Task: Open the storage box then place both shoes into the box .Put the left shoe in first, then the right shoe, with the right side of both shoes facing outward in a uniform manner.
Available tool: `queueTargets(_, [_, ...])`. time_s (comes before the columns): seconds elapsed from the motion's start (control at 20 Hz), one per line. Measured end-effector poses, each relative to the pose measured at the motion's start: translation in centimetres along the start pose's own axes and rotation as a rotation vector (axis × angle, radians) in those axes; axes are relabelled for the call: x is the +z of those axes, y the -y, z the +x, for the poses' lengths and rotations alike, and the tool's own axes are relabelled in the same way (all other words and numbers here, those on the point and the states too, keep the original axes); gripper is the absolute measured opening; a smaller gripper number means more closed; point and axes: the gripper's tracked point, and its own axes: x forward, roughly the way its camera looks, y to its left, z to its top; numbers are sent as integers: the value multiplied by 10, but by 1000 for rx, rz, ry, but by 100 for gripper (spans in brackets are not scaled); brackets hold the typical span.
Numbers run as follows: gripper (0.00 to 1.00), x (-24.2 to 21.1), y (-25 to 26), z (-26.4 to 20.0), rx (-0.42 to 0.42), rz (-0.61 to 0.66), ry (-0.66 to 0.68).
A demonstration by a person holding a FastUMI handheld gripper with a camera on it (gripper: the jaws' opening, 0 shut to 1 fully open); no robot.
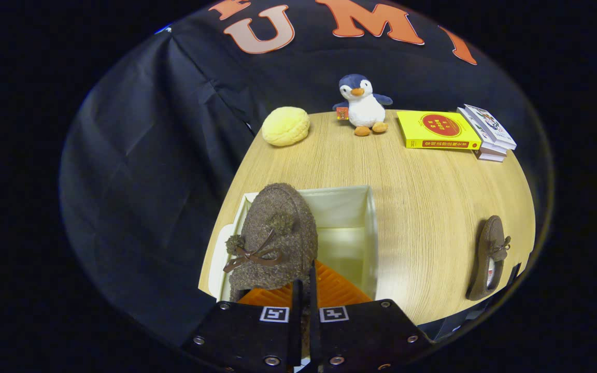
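Gripper [304,290] sits at the bottom centre of the frame, its two fingers drawn nearly together with a thin edge of the brown shoe [272,241] between them; the pinch looks to be on the shoe's heel rim, though the contact itself is hard to make out. That fuzzy brown shoe, with a pompom and a dark ribbon bow on its top, is held toe upward just left of the fingers, over the open storage box [372,228].

Below and slightly left of the frame's centre stands the box, a pale fabric container, open and pale inside. Its left wall is hidden behind the held shoe. A whitish flap, possibly its lid [221,259], hangs at the box's left side, near the table's left edge.

The second brown shoe [487,259] lies on the wooden table [433,207] at the lower right of the frame, well apart from the box, close to the table's near edge, with its opening showing.

Along the table's far edge, in the upper part of the frame, sit a round yellow plush bun [286,126] to the left, a small toy penguin [363,106] upright in the middle, a yellow book [437,130] lying flat to its right, and a short stack of pale books [487,133] just beside that.
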Motion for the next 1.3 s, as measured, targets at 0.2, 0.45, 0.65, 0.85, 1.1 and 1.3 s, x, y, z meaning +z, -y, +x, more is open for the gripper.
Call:
queueTargets(0.2, [7, -20, -19, 30, -2, 27, -84])
queueTargets(0.45, [21, -40, -39, 44, 74, 26, -166])
queueTargets(0.65, [37, -52, -36, 34, 163, -36, -210])
queueTargets(0.85, [55, -40, -24, 5, 219, -104, -154])
queueTargets(1.1, [76, -27, 6, -42, 305, -98, -92])
queueTargets(1.3, [84, -5, 82, -63, 248, -86, 12])
